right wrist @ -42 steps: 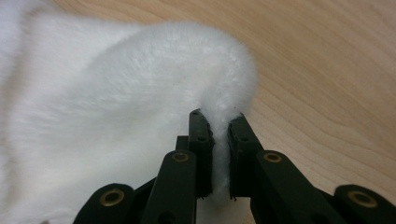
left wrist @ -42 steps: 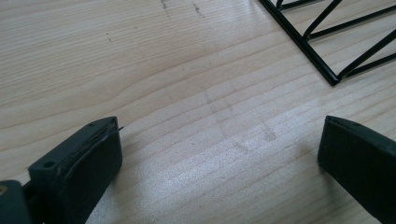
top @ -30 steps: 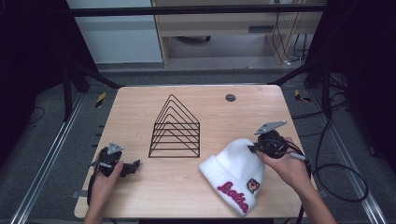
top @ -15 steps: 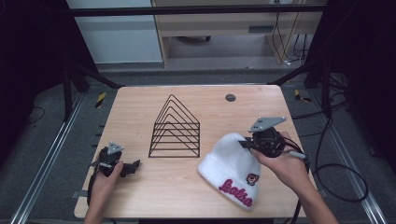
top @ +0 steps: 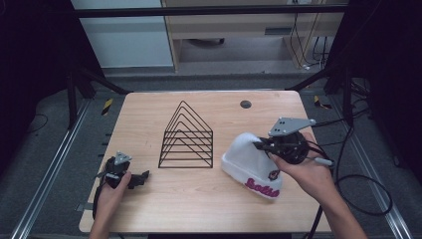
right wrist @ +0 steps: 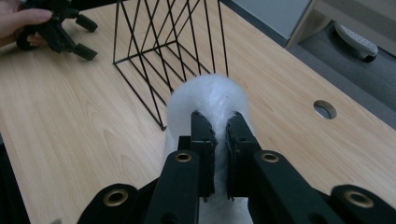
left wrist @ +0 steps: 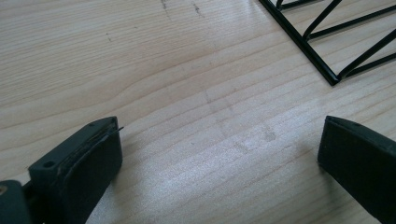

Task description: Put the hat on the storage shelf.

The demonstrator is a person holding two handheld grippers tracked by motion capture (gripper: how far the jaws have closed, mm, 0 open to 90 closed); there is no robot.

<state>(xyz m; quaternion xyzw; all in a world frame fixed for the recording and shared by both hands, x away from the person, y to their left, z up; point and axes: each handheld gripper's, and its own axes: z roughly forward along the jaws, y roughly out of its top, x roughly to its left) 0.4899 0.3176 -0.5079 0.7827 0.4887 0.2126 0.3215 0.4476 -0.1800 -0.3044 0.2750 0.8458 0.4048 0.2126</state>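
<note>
Raised white beanie (top: 249, 162), pink lettering unreadable

You had a white knit beanie (top: 247, 162) with pink lettering on its cuff, crown pinched and lifted, cuff resting on the table, just beside the wire rack.

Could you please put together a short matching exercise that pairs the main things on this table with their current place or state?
Things:
1. white beanie
2. black wire rack
3. left tongs
4. round hole

States:
A. open, resting on the table near its left edge
B. pinched at its top by the right tongs
C. standing mid-table, nothing in it
D. set in the tabletop near the far edge

Pairs: 1-B, 2-C, 3-A, 4-D
</note>
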